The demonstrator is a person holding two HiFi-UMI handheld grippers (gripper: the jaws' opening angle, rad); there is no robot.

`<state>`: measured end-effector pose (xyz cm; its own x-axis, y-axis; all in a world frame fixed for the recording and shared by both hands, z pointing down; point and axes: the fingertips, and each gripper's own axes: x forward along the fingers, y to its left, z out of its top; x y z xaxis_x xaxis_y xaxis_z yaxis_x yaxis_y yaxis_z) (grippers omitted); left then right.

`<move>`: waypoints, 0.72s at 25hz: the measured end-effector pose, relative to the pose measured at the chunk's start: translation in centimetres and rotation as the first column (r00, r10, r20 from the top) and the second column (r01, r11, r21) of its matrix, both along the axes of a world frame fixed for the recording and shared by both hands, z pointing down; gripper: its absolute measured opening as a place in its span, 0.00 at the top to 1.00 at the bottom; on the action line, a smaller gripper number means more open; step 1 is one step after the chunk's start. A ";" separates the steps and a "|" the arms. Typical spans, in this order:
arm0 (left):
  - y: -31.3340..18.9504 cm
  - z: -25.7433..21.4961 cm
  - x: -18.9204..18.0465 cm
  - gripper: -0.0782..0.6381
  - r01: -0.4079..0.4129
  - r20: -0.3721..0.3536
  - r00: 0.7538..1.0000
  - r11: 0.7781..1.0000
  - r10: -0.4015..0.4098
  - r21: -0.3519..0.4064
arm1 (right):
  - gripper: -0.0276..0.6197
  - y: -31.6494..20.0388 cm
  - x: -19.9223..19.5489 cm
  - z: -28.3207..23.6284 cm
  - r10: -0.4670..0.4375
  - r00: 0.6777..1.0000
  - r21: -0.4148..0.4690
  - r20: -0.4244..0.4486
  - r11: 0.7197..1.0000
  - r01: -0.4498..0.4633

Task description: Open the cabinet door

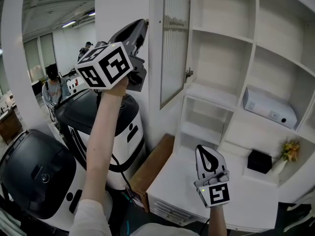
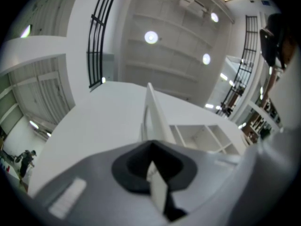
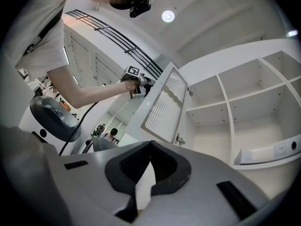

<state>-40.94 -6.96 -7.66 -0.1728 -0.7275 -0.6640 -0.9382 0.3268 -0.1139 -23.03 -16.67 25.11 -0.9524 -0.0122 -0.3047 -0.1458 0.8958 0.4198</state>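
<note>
Cabinet door [image 1: 174, 43] with the ribbed glass panel is already swung out from the white shelving [image 1: 221, 38], hinged on its right side, so you're looking at it almost edge-on in the head view. Left gripper [image 1: 143, 24] is held up high on a raised arm with its tips right at the door's outer edge, jaws pressed together, and nothing I can see between them. I honestly can't tell if the tips actually touch the door or just sit beside it. The left gripper view looks straight along that thin door edge, with the open shelves off to the right. Right gripper [image 1: 200, 151] is hanging low over the white counter [image 1: 172, 186], well away from the door, jaws together too and empty; its own view looks up at the door and the bare shelves. On the shelves there's a white box [image 1: 269, 107] lying on its side, and lower down a small black box [image 1: 259, 161] with some yellow flowers [image 1: 290, 149] just beside it. Off to the left of the cabinet stand two black-and-white machines [image 1: 118, 132], one close behind the raised arm, and a person [image 1: 51, 85] is standing further back in the room.
</note>
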 end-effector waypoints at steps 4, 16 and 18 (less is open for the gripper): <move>2.6 -1.1 3.2 0.88 -0.012 0.045 0.999 0.994 0.007 0.107 | 0.95 -0.4 0.5 0.0 0.016 1.000 0.037 -0.002 0.999 -0.016; -2.0 2.3 15.3 0.88 -0.148 0.168 0.977 0.984 0.131 0.096 | 0.96 -2.3 4.3 -1.4 0.116 0.992 0.067 0.039 0.991 -0.118; -4.0 4.0 16.7 0.88 -0.156 0.188 0.972 0.985 0.139 0.076 | 0.95 -2.9 5.3 -1.2 0.143 0.989 0.050 0.034 0.988 -0.144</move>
<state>-24.26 -10.93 -3.70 0.0613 -0.6722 -0.7378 -0.9432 0.2029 -0.2632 -17.72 -19.57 23.89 -0.9322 -0.1315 -0.3373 -0.2847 0.8418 0.4586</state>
